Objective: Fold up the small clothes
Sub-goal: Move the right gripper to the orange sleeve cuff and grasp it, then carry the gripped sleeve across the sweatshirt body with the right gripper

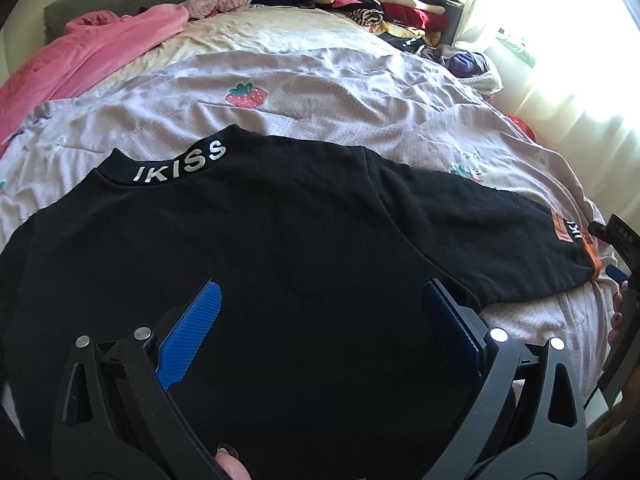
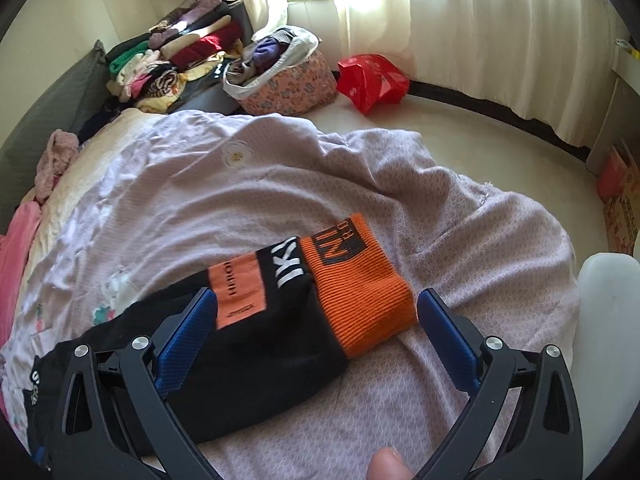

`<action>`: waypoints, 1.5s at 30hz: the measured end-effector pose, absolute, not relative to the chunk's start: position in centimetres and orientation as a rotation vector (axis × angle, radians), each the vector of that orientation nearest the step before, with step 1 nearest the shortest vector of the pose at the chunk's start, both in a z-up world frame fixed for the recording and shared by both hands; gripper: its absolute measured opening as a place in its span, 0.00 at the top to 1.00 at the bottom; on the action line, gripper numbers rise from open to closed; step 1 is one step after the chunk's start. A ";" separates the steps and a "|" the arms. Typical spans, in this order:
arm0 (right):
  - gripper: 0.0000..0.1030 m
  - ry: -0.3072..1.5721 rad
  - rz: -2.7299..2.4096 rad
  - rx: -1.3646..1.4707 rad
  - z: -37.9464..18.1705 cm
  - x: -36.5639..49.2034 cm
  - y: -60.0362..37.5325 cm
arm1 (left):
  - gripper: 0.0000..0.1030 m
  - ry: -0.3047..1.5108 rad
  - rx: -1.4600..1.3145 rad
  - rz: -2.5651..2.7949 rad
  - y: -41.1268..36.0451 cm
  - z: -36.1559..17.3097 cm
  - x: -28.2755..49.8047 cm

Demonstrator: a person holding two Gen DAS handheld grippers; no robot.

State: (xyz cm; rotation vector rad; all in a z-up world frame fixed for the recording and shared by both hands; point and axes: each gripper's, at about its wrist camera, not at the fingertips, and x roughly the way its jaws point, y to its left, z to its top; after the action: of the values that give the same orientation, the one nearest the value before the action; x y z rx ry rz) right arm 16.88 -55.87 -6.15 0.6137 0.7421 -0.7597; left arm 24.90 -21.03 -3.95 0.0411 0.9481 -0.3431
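A black top (image 1: 280, 240) with "IKISS" on its collar (image 1: 180, 162) lies spread flat on the lilac bedspread (image 1: 340, 92). Its right sleeve stretches right and ends in an orange cuff (image 2: 360, 288). My left gripper (image 1: 320, 296) is open, hovering over the top's body with both fingers astride the cloth, holding nothing. My right gripper (image 2: 318, 300) is open, its fingers either side of the sleeve end and orange cuff, not closed on it. The right gripper's tip also shows in the left wrist view (image 1: 616, 256).
A pink garment (image 1: 80, 52) lies at the bed's far left. Stacked folded clothes (image 1: 380, 0) sit at the head of the bed. A floral basket of clothes (image 2: 284, 80) and a red bag (image 2: 372, 80) stand on the floor by the curtain.
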 end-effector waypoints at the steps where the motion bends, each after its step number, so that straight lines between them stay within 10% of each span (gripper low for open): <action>1: 0.04 0.745 -0.752 0.626 -6.5 17.0 -56.1 | 0.09 0.947 0.040 -0.345 -21.0 -4.1 24.8; 6: 0.13 0.777 -0.737 0.627 -7.8 17.9 -56.5 | 0.09 0.956 0.058 -0.352 -21.3 -4.8 24.8; 8: 0.52 0.794 -0.772 0.609 -7.9 18.0 -56.5 | 0.09 0.953 0.060 -0.349 -21.2 -5.0 24.7; 14: 0.83 0.753 -0.695 0.652 -7.4 17.4 -56.2 | 0.09 0.963 0.027 -0.347 -20.4 -5.2 24.8; 45: 0.87 0.614 0.196 0.291 2.7 22.4 -29.2 | 0.09 0.948 -0.351 -0.329 -8.1 -2.6 25.7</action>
State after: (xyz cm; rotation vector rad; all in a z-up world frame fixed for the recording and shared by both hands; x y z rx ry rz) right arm 22.40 -29.21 2.66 0.2912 0.6143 0.1960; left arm 25.69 -8.08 -2.65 -0.3510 0.9477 -0.3288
